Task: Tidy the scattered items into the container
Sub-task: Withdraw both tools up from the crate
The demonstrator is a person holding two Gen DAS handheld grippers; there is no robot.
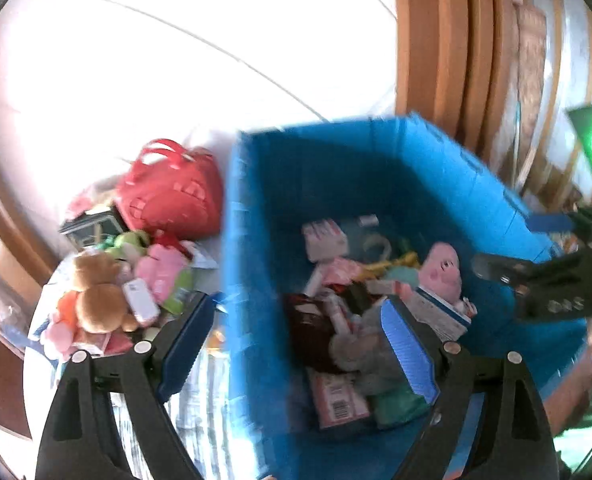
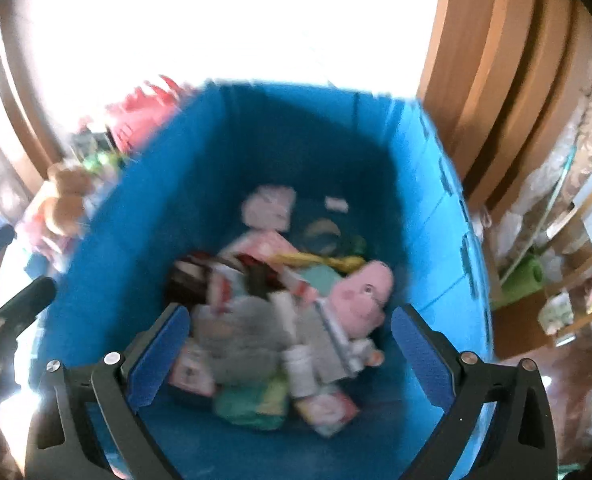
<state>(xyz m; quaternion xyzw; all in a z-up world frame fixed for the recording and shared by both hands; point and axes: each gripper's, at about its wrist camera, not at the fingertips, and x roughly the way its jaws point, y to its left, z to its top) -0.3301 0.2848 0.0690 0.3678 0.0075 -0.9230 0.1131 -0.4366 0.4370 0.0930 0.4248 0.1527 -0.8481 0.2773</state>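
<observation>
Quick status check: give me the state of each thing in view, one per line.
Left gripper: jaws open, empty.
Right gripper: jaws open, empty.
Blue bin: open-topped, partly filled.
Pink pig plush: inside the bin.
Brown teddy bear: outside, in the pile.
Red bag: outside, beside the bin.

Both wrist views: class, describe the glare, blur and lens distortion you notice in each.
Left wrist view: floor blown out white, blue bin edges smeared, door frame bowed by fisheye. Right wrist view: stronger motion blur, pink pig plush soft, upper area overexposed.
</observation>
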